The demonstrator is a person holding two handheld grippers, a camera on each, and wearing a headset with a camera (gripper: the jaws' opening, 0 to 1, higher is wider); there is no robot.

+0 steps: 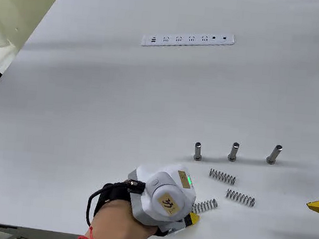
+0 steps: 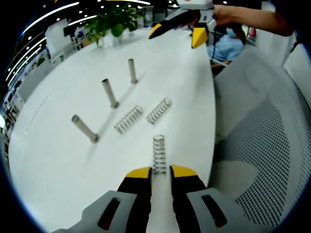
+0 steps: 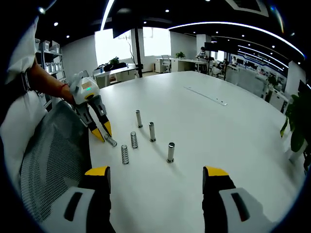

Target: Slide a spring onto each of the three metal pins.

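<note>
Metal pins [image 1: 234, 151]: three upright in row, all bare, no spring on yet. Three springs [image 1: 222, 176] lie flat on white table [image 1: 92, 119], 6 o'clock of pins. Left gripper [image 2: 160, 172]: jaws narrowed around end of nearest spring [image 2: 159, 153]; clamped or not, cannot tell. Right gripper [image 3: 156, 171]: jaws wide apart, empty, 3 o'clock of springs. All three fittings left

springs [image 1: 222, 176] just before pins [image 1: 233, 151]

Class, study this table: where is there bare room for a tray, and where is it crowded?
Bare: the wide table stretch between the power strip and the three metal pins, and the broad side left of them. Crowded: near right, where three springs lie before the pins, the left hand-held gripper at one.
</note>
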